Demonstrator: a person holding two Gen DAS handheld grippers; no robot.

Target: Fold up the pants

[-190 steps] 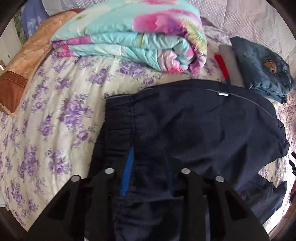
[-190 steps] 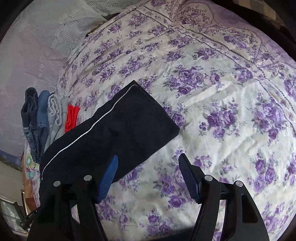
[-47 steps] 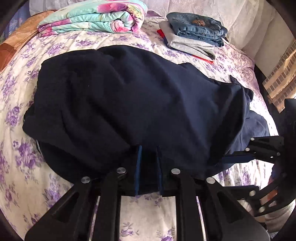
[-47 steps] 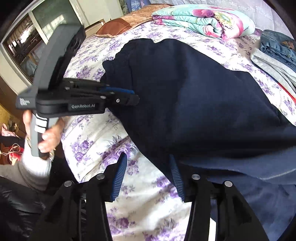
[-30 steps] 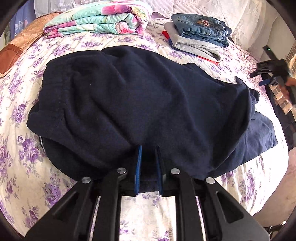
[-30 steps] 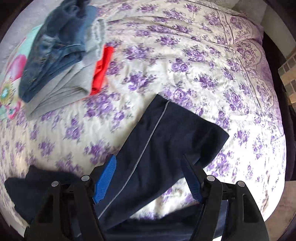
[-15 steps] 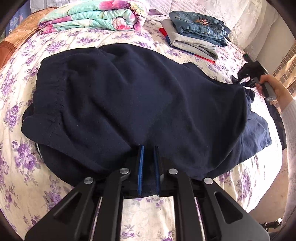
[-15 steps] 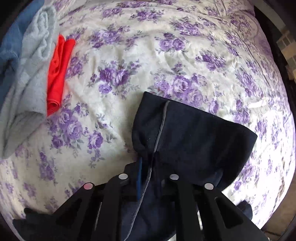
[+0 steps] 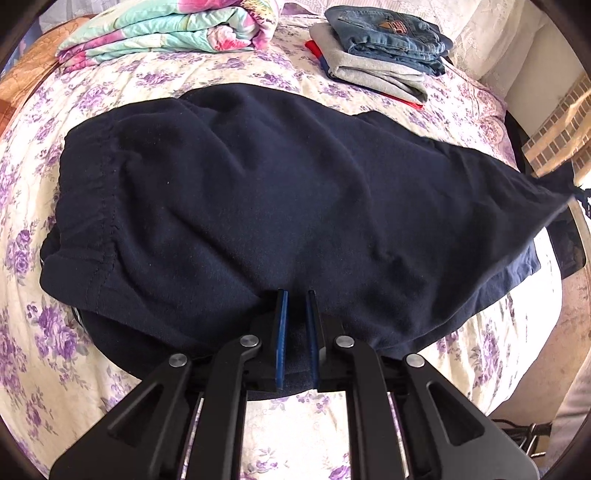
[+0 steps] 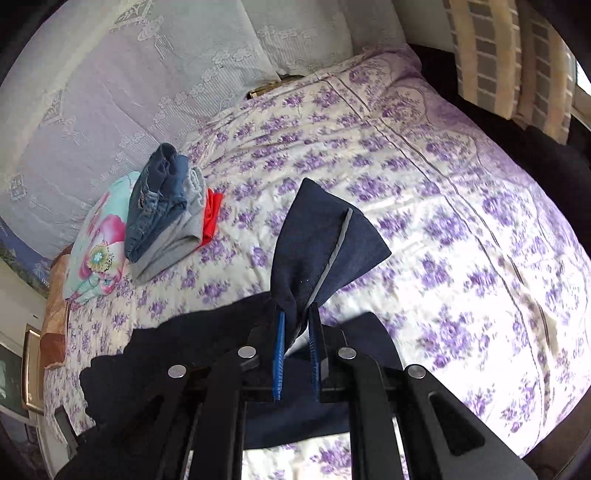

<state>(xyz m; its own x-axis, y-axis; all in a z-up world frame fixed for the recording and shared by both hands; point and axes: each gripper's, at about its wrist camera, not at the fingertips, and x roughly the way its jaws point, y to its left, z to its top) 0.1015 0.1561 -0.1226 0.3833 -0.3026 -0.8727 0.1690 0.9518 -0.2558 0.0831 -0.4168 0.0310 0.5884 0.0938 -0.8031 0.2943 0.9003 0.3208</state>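
Observation:
Dark navy pants [image 9: 280, 192] lie spread across the bed, waistband at the left, legs running to the right. My left gripper [image 9: 295, 295] is shut on the pants' near edge. My right gripper [image 10: 295, 314] is shut on a leg end of the pants [image 10: 317, 240], which has a grey side stripe, and holds it lifted above the bed. In the left wrist view the leg stretches taut toward the far right edge [image 9: 546, 184], where the right gripper is barely visible.
A floral purple bedspread [image 9: 44, 332] covers the bed. A folded stack of jeans, grey and red clothes [image 9: 384, 48] and a folded flowered quilt [image 9: 166, 29] lie at the back; the stack also shows in the right wrist view [image 10: 166, 218]. Pillows [image 10: 147, 74] line the headboard.
My right gripper, shut on the leg end, has lifted it off the bed and pulled it taut to the right. My left gripper keeps its hold on the near edge.

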